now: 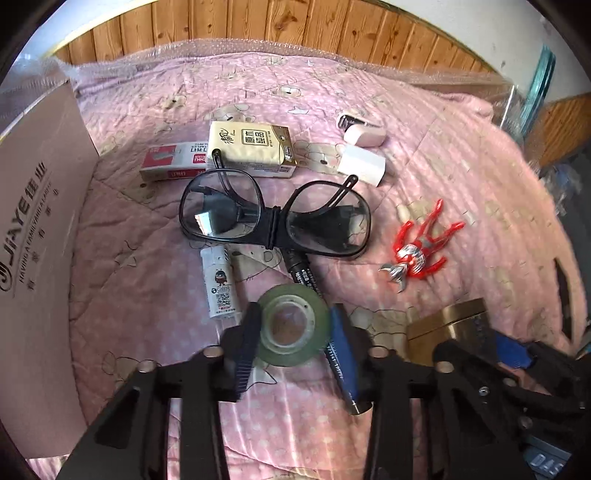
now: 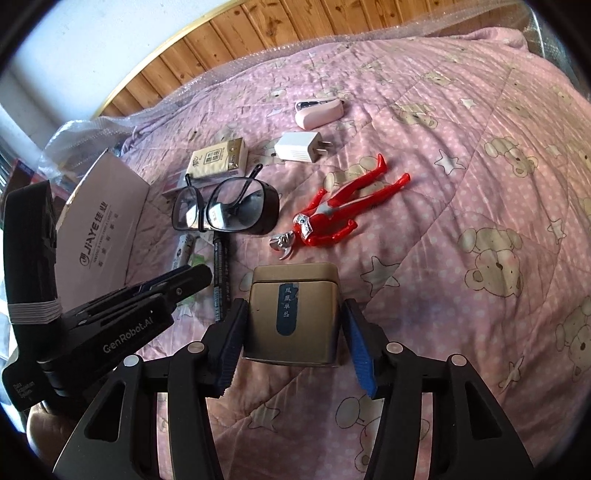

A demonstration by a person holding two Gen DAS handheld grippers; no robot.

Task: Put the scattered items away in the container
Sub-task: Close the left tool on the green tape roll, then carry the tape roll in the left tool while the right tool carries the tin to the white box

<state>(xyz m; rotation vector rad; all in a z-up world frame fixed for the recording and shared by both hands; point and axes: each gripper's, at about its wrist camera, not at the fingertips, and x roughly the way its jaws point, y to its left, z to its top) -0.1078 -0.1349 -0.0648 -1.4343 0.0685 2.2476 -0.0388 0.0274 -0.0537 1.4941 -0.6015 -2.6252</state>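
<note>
A green tape roll [image 1: 291,325] lies low in the left wrist view. My left gripper [image 1: 293,345] is shut on the roll, both pads touching its sides. A gold tin [image 2: 293,314] with a blue label stands on the pink quilt [image 2: 461,166]. My right gripper [image 2: 293,345] is open and straddles the tin; its left pad touches the tin and a thin gap shows at the right pad. The pink cardboard box [image 1: 40,229] [image 2: 107,221] printed JIAYE stands at the left. The tin [image 1: 447,325] also shows at lower right in the left wrist view.
Scattered on the quilt are black-framed glasses [image 1: 273,221], a red toy figure [image 1: 421,247], a black marker [image 1: 306,273], a white tube [image 1: 219,284], a tissue pack [image 1: 251,147], a staples box [image 1: 173,166], a white charger [image 1: 362,162] and a pink case [image 1: 364,134]. A wooden headboard [image 1: 295,26] runs behind.
</note>
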